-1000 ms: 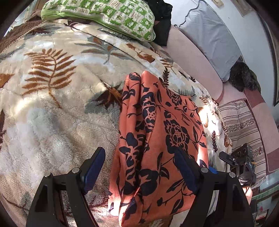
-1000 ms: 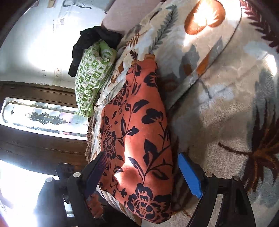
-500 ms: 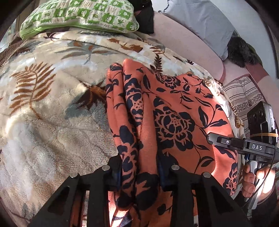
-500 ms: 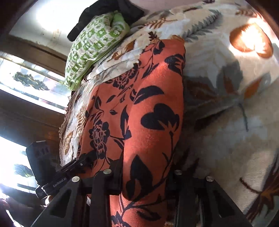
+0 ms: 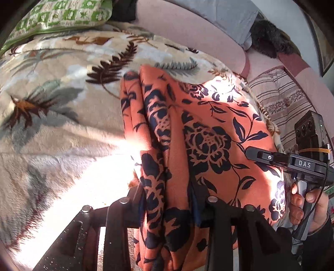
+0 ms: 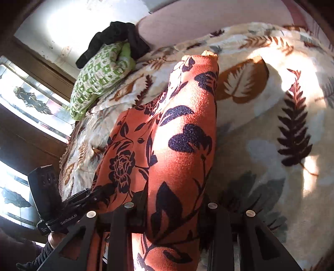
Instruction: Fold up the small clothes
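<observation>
On the left I see the leaf-print blanket with a green patterned pillow at its far edge; my left gripper is clamped on a bunched near edge of the orange floral garment, which lies lengthwise on that blanket. Further right, my right gripper pinches the same garment's other near corner, cloth humped between its fingers, blanket beyond it.

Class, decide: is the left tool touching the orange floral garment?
Touching. The left wrist view shows the left tool shut on a bunched fold of the orange floral garment.
</observation>
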`<state>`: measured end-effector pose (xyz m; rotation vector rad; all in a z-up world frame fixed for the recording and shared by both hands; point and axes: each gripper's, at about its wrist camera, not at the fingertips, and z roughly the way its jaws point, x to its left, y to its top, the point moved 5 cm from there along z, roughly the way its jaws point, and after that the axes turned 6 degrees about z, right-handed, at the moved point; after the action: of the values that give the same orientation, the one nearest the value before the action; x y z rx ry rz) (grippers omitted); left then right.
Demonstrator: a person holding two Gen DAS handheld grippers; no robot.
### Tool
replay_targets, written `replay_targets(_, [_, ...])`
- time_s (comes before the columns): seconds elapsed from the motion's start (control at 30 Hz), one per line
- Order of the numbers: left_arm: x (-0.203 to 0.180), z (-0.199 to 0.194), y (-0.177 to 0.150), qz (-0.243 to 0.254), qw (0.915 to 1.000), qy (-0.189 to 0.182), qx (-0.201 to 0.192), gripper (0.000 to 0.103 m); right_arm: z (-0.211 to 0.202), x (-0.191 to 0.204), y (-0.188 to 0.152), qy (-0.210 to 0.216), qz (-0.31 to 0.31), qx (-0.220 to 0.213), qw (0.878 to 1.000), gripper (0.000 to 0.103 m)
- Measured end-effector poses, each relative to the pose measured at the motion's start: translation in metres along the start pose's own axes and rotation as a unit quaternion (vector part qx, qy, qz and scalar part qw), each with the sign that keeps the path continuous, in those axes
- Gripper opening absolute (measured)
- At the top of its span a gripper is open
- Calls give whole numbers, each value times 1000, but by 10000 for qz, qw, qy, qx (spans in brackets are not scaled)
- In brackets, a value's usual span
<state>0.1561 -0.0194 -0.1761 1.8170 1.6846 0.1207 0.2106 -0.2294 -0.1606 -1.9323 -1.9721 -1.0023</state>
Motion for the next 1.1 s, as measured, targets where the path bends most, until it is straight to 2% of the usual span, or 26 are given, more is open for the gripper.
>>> replay_targets(0.07, [-2, -9, -2, 136, 9999, 88, -38, 51, 16, -29, -6, -206, 335, 143, 9991, 50])
replay_targets(0.1, [-2, -14, -1, 196, 9997, 157, -15, 52, 16, -38, -8, -212, 529, 76, 9983, 64])
replay_targets(0.13, [-2, -20, 1, 290, 9992, 280, -28, 53, 12, -43, -8, -147, 624, -60, 9979, 67])
replay_targets(0.23, [-8, -40, 7, 590, 9958, 642, -283, 54, -9, -38, 0, -520, 460, -460, 9965, 67])
replay_targets(0.33, [-9, -38, 5, 803, 9906, 1082, -236, 54, -39, -9, 17, -465, 179, -1027, 9935, 67])
replay_targets(0.4, [-4, -29, 1, 848, 9890, 1207, -145, 55, -46, 12, 27, -324, -22, -1204, 9922, 72])
replay_targets(0.5, [-3, -28, 1, 791, 9887, 1265, -118, 55, -24, 21, 36, -134, -2, -976, 9951, 79])
replay_targets(0.53, [-5, -28, 1, 802, 9885, 1278, -90, 55, -4, 17, 36, -50, 183, -659, 9976, 85])
replay_targets(0.57, [-5, -28, 2, 820, 9888, 1246, -79, 55, 15, 8, 33, -27, 397, -329, 9987, 85])
replay_targets(0.6, [-7, -29, 2, 842, 9883, 1269, -76, 55, 21, -1, 30, -149, 494, -330, 9981, 85])
replay_targets(0.67, [-8, -29, 2, 905, 9872, 1308, -73, 56, 16, 2, 28, -55, 477, -573, 9972, 86])
replay_targets(0.8, [-7, -28, 1, 885, 9873, 1317, -79, 56, 10, 9, 24, -196, 405, -504, 9977, 86])
replay_targets(0.93, [-8, -28, 1, 904, 9869, 1338, -59, 56, -12, 25, 8, 279, 429, -839, 9952, 87])
replay_targets(0.97, [-8, -28, 2, 907, 9867, 1348, -51, 56, -10, 28, -1, 365, 410, -806, 9952, 87])
replay_targets(1.03, [-11, -29, 3, 962, 9861, 1353, -38, 56, 9, 26, -18, 247, 319, -448, 9982, 87])
replay_targets(1.07, [-12, -31, 3, 1009, 9853, 1380, -36, 57, 17, 22, -24, 166, 281, -400, 9987, 87])
replay_targets(1.1, [-13, -33, 4, 1053, 9841, 1427, -47, 57, 18, 22, -27, 155, 216, -531, 9982, 87])
